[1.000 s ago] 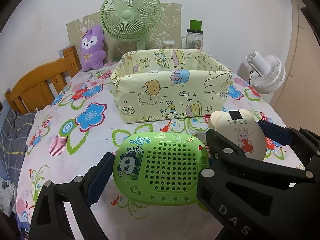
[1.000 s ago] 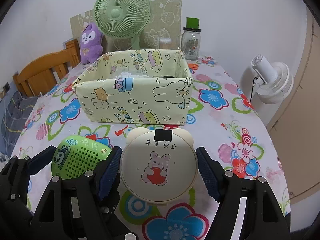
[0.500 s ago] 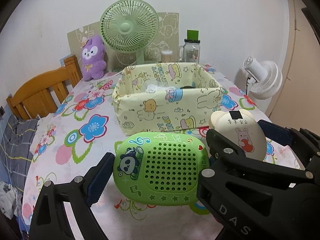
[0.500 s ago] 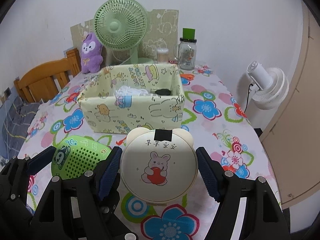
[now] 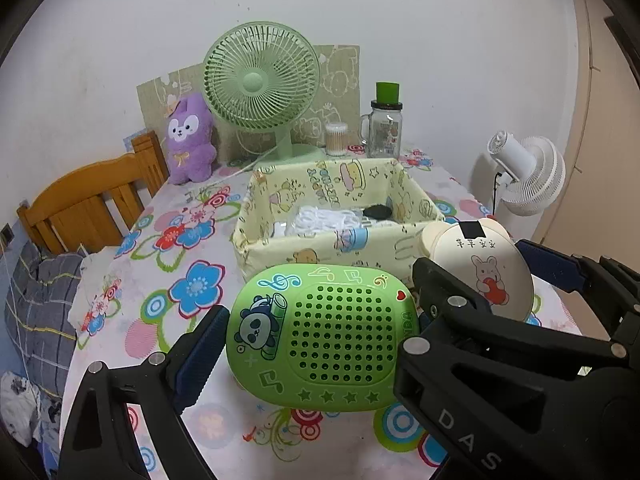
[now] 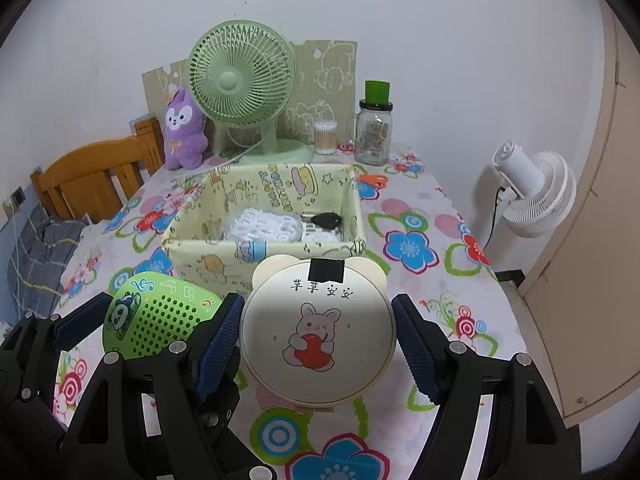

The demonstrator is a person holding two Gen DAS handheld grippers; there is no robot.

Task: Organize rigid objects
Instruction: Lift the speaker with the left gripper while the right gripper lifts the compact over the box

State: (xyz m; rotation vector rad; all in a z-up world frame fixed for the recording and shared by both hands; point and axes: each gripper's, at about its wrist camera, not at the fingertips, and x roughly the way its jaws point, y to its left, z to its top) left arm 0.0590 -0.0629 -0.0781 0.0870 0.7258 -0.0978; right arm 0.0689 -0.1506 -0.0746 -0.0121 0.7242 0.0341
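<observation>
Above the table [image 6: 440,216], both loads have risen: left gripper [image 5: 316,344] clamps speaker [image 5: 324,336], right gripper [image 6: 318,340] clamps case [image 6: 318,332]; box [image 6: 264,248] next.

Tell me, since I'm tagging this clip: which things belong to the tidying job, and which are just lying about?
Job: green panda case in left gripper; cream bunny case in right gripper; fabric bin.
Lying about: green fan, purple plush, glass jar, cotton swabs.
</observation>
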